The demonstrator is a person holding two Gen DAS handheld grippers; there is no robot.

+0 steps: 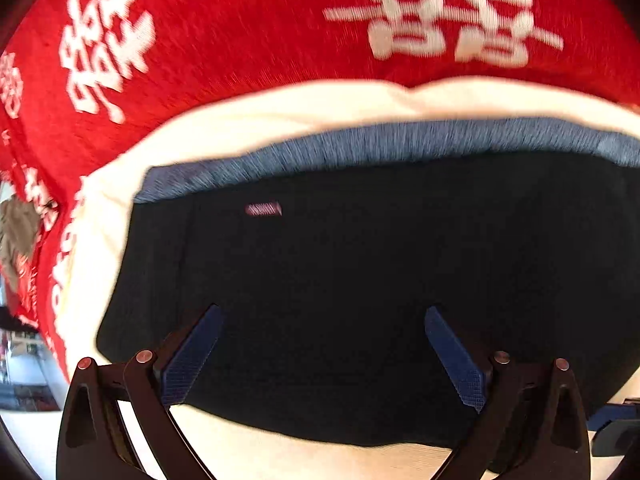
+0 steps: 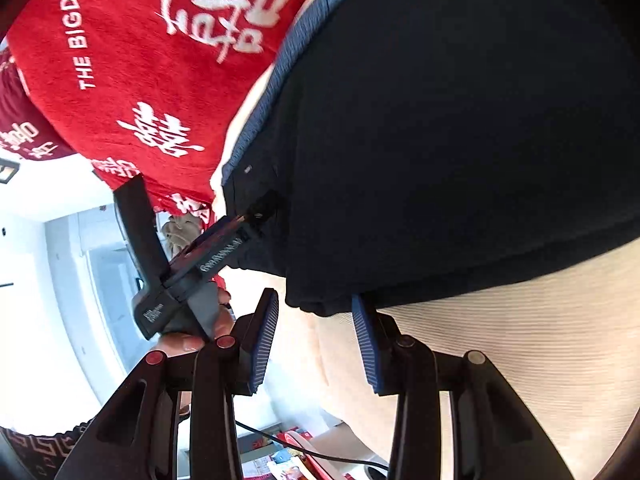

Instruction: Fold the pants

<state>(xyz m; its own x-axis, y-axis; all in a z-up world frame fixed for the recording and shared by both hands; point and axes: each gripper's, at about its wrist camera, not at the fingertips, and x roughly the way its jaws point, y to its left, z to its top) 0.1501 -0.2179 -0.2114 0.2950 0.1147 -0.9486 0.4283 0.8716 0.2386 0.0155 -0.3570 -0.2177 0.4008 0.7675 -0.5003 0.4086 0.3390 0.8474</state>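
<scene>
- Left wrist view: red blanket (image 1: pixel 240 32) with white lettering fills the top of the frame, cream sheet (image 1: pixel 280 108) just below it.
- Black pants (image 1: pixel 360 280) with a blue-grey waistband (image 1: pixel 360 140) take up the middle.
- Left gripper (image 1: pixel 322 356) sits low centre, jaws wide, nothing pinched.
- Right wrist view: a hand (image 2: pixel 188 340) holds the left gripper's handle at lower left, pants at upper right.
- Right gripper (image 2: pixel 316 340) at the bottom, jaws partly apart at the pants' edge, not clamping.
</scene>
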